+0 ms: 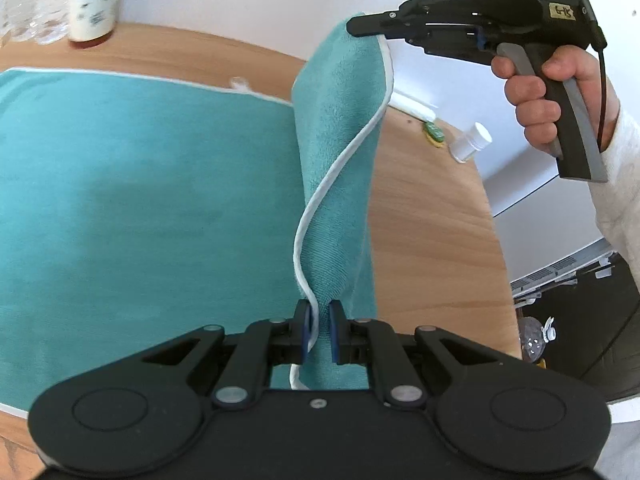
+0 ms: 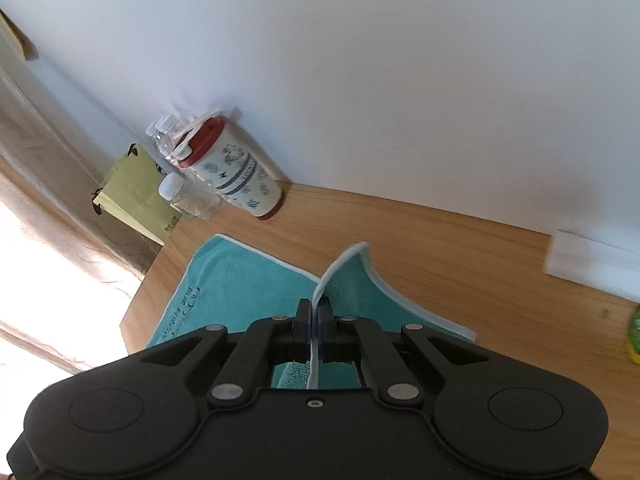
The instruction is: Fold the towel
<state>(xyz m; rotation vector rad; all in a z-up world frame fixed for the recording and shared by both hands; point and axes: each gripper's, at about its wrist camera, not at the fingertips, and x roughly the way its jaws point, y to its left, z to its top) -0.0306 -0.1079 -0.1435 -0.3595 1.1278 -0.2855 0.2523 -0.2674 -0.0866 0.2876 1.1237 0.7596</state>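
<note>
Blue towel [image 1: 120, 184] flat on the wooden table [image 1: 432, 216], one edge lifted in the middle of the frame. Left gripper [image 1: 319, 334] nearly closed, pinching the white hem. Right gripper [image 1: 356, 26], upper right, squeezed tight on the far corner. Could slip out if pulled too hard. Could bump the cup [image 1: 94, 0], upper left, if swung too far.

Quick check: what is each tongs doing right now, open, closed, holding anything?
Left tongs: closed on the towel's white-trimmed edge.
Right tongs: closed on the towel's edge, lifted off the table.
</note>
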